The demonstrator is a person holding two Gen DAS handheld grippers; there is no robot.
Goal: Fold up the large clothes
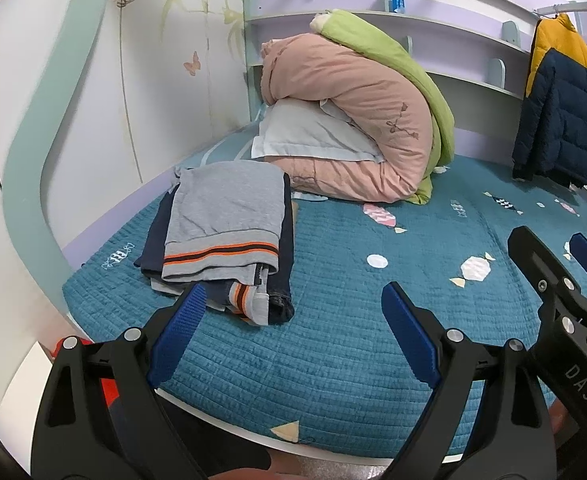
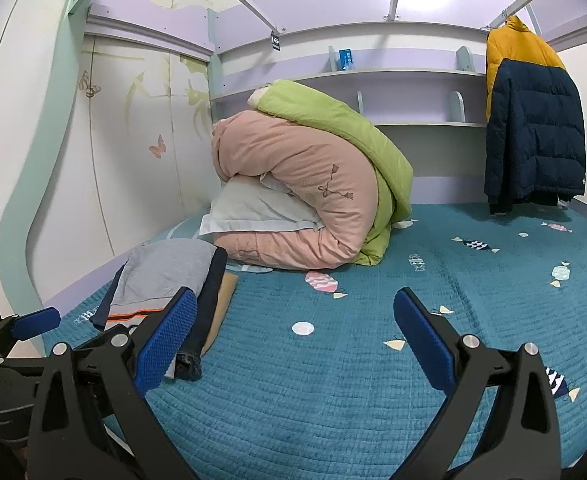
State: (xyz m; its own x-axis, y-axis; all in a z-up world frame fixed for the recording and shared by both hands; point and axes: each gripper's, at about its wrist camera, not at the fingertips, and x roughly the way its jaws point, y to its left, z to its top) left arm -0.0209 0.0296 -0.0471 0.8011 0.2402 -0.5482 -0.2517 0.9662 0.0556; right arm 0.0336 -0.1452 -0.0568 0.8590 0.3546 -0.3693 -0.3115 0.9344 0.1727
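A stack of folded clothes (image 1: 221, 240) lies at the left on the teal bed cover (image 1: 333, 352); on top is a grey sweatshirt with orange and dark stripes, under it dark navy garments. The stack also shows in the right wrist view (image 2: 165, 280). My left gripper (image 1: 293, 304) is open and empty, held above the bed's front edge just right of the stack. My right gripper (image 2: 295, 312) is open and empty over the bed cover (image 2: 333, 400). The right gripper shows at the right edge of the left wrist view (image 1: 565, 276). A yellow and navy puffer jacket (image 2: 533, 128) hangs at the back right.
A rolled pink and green quilt (image 1: 365, 120) lies over a white pillow (image 1: 305, 136) at the back of the bed. Shelves (image 2: 413, 76) run along the back wall. A painted wardrobe (image 1: 133, 80) stands at the left.
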